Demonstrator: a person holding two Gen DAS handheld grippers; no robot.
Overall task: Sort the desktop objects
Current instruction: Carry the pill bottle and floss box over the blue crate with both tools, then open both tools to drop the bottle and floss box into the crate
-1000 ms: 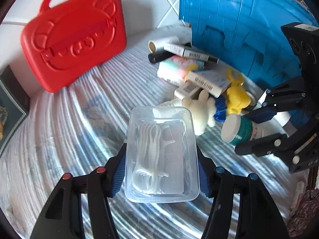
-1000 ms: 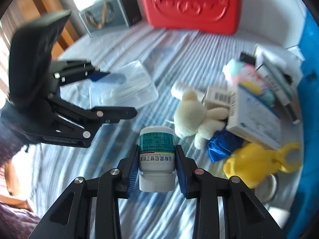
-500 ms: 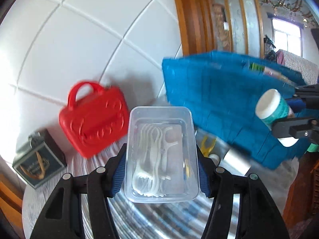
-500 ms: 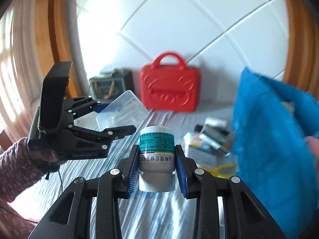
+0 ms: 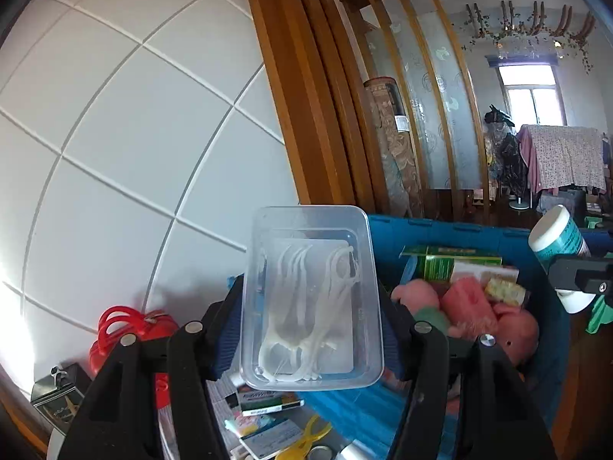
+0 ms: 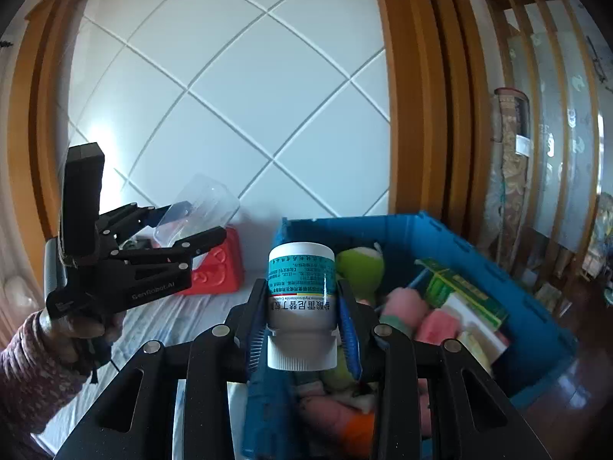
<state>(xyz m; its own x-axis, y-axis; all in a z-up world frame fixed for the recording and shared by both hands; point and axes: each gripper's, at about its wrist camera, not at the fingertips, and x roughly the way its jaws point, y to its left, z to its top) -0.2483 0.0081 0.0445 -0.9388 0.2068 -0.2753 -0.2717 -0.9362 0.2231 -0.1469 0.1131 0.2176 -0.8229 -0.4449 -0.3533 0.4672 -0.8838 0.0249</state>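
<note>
Left wrist view: the left tongs (image 5: 312,329) grip a clear plastic box (image 5: 312,299) of white floss picks, held in the air at the frame's centre. A blue crate (image 5: 433,226) sits at 3 o'clock, holding soft toys (image 5: 467,306) and a green carton (image 5: 448,262). A red case (image 5: 126,329) lies at 8 o'clock. Right wrist view: the right tongs (image 6: 302,329) clamp a white medicine bottle (image 6: 300,299) with a teal label, upside down, above the crate's near edge. White tiled wall (image 6: 245,88) fills the background.
</note>
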